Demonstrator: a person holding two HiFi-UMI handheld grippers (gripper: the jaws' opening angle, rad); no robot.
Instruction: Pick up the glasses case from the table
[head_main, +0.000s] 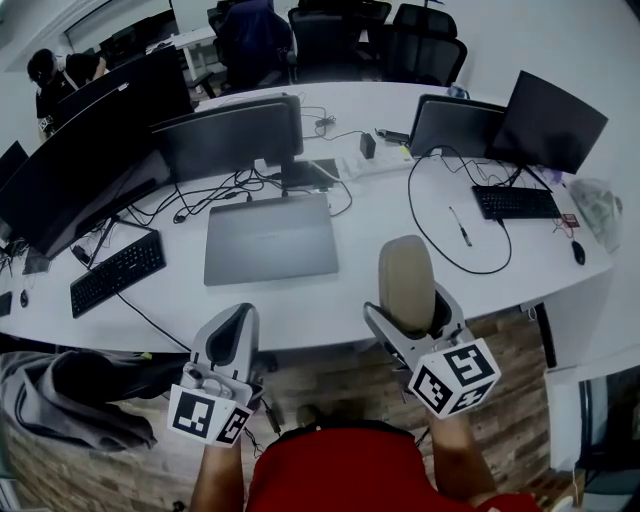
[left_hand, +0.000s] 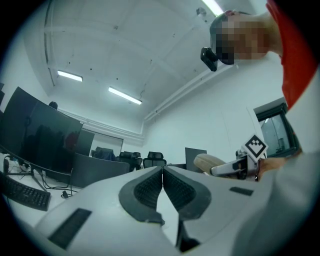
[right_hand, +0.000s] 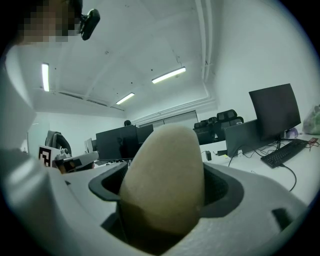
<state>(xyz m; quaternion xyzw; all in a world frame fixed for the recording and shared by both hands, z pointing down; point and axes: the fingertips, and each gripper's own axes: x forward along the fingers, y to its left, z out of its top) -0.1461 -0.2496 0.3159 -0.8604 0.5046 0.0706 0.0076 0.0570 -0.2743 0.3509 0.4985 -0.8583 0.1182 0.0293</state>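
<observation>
The right gripper (right_hand: 162, 187) is clamping the beige case (head_main: 405, 282) between its jaws. It is holding the case upright and clear of the table (head_main: 300, 305), to the right of the closed laptop (head_main: 270, 240) and nearer the person. The left gripper (left_hand: 162, 182) is hovering in front of the laptop's near left corner, over the table edge, its jaws pressing together with nothing between them.

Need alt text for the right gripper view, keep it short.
A beige glasses case is clamped between the right gripper's dark fingers, filling the centre of the frame. Behind it: a white desk with monitors, a keyboard and office chairs, under ceiling strip lights.
</observation>
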